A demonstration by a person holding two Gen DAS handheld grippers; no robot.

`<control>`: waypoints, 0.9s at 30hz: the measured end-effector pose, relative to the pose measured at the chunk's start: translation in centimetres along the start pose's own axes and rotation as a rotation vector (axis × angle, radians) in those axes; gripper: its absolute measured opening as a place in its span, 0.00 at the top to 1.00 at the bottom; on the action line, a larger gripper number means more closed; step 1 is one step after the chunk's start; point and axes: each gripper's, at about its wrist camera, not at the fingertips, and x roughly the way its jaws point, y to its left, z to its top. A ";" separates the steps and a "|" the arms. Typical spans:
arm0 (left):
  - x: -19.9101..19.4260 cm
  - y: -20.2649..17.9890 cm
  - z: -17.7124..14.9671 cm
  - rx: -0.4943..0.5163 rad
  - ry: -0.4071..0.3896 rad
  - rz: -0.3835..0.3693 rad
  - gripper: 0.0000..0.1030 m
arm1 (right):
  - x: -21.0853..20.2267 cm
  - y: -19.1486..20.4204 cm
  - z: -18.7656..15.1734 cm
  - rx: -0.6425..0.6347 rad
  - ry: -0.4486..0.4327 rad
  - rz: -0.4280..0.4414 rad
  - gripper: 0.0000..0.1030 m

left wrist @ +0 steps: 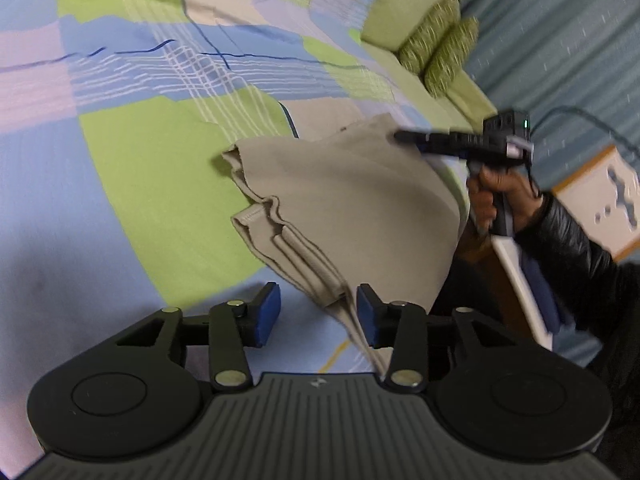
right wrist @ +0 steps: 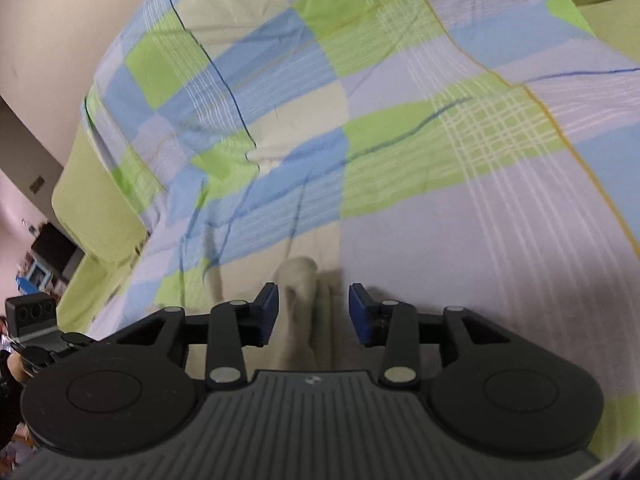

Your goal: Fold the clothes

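Observation:
A beige garment (left wrist: 340, 208), folded into several layers, lies on a checked bedsheet (left wrist: 140, 168). My left gripper (left wrist: 318, 316) is open, with the garment's near corner between its blue pads but not pinched. My right gripper (left wrist: 400, 136) shows in the left wrist view, held by a hand at the garment's far right edge. In the right wrist view the right gripper (right wrist: 312, 312) is open, with a fold of the beige garment (right wrist: 298, 300) lying between its pads. The other gripper's body (right wrist: 36, 328) shows at the left edge.
Two green patterned pillows (left wrist: 440, 48) lie at the bed's far right. The bed's edge and a wooden frame (left wrist: 480, 248) are on the right, with a blue curtain (left wrist: 560, 40) behind. A green sheet edge (right wrist: 96, 208) and a dark room lie to the left.

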 end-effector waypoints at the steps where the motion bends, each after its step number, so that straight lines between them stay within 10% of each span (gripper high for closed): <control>1: -0.1 -0.1 0.0 0.002 -0.018 0.015 0.50 | 0.1 -0.1 -0.1 -0.002 0.007 0.006 0.66; 6: 1.0 1.0 2.9 0.020 -0.083 0.085 0.45 | 0.4 -0.1 -0.8 -0.001 0.007 0.029 0.65; 14: 3.2 3.7 5.7 -0.068 -0.108 -0.042 0.48 | -3.6 5.5 -2.9 -0.270 -0.149 -0.148 0.63; 16: 3.4 3.5 5.7 -0.059 -0.099 -0.057 0.70 | -4.8 8.5 -4.2 -0.372 -0.164 -0.089 0.63; 18: 3.3 3.0 5.6 -0.037 -0.098 -0.056 0.89 | -5.2 11.0 -5.3 -0.457 -0.135 -0.014 0.64; 27: 1.4 2.8 4.2 -0.056 -0.146 -0.068 0.92 | -0.9 21.2 -11.2 -1.008 0.122 0.078 0.65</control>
